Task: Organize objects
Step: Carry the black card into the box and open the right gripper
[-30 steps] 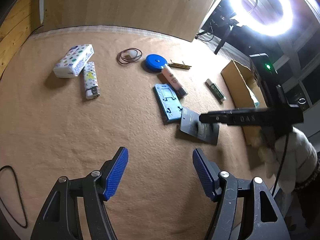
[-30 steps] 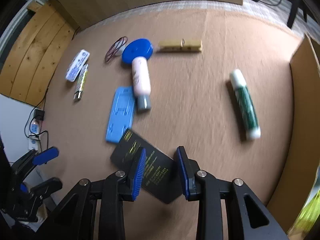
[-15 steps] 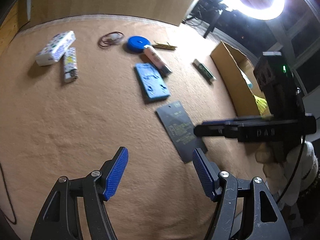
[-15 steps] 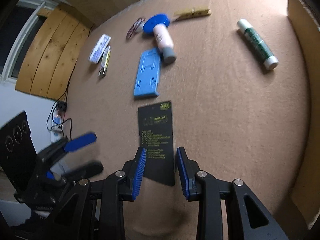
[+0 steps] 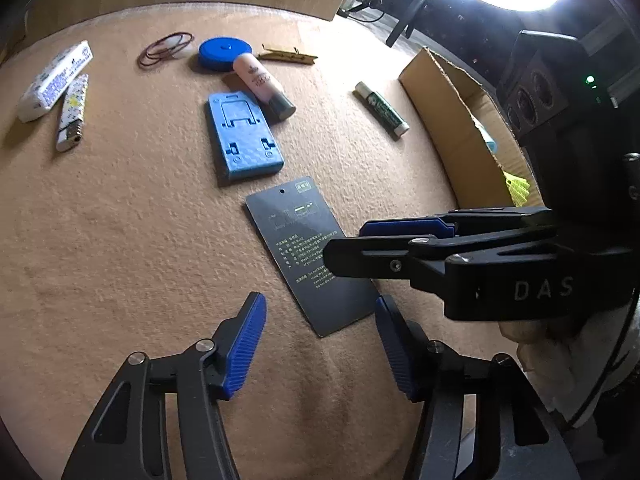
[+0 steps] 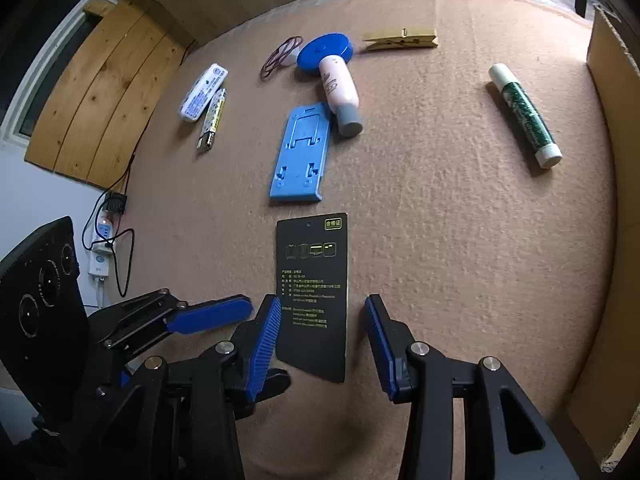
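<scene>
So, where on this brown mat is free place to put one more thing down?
Bare mat lies between the black printed card and the green glue stick, and left of the blue plastic stand. Crowded: around the blue round lid.

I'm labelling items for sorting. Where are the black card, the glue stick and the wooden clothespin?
black card point(image 6: 312, 280), right wrist view, middle of its printed face
glue stick point(image 6: 525, 115), right wrist view, green body
wooden clothespin point(image 6: 400, 39), right wrist view, mid-length near the spring
</scene>
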Available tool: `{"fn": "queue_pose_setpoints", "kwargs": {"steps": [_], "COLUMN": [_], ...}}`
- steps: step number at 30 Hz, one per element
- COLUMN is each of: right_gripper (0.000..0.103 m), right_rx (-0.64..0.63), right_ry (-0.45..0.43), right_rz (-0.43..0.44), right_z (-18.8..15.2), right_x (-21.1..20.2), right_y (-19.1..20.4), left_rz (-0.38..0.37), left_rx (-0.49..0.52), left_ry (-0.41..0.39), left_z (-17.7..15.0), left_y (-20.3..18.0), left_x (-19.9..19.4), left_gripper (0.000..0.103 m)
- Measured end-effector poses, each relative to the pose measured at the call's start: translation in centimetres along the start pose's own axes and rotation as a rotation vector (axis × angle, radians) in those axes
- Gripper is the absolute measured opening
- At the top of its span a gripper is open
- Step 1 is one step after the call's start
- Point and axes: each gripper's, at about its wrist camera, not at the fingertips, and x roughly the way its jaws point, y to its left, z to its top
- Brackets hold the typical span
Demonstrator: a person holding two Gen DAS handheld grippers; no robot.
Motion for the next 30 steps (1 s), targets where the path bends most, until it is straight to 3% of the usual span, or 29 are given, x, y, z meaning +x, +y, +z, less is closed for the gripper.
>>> {"fn": "queue_pose_setpoints", "kwargs": {"steps": [11, 14, 22, 25, 30], "right_gripper": [0.040, 0.041, 0.058, 0.058, 0.058], "right_rx": [-0.059, -0.086, -0.189, -0.248, -0.283], "right_ry": [0.014, 0.013, 0.011, 0.011, 0.033], "right_rz": [-0.048, -0.102, -0.279, -0.355, -0.393], "right_z": [0.2, 0.4, -0.1, -0.3, -0.2], "right_x": [0.7, 1.1, 2.6, 3.2, 3.5], "right_y": [1.6, 2.6, 5.8, 7.0, 7.2], "left_rz": [-0.019, -0.011, 0.049, 0.066, 0.066], "left_rx": [0.028, 0.024, -0.008, -0.027, -0.041], "left_ry": [0.001, 0.006, -0.030, -0.049, -0.065], "left_z": [-0.2, -0.8, -2.4, -2.7, -3.5], "left_y": [-0.1, 0.5, 3.9, 5.2, 6.6], "left_x": [0.0, -0.6, -3.8, -4.7, -5.7], "left_gripper": [0.057, 0.057, 0.057, 0.056, 0.056]}}
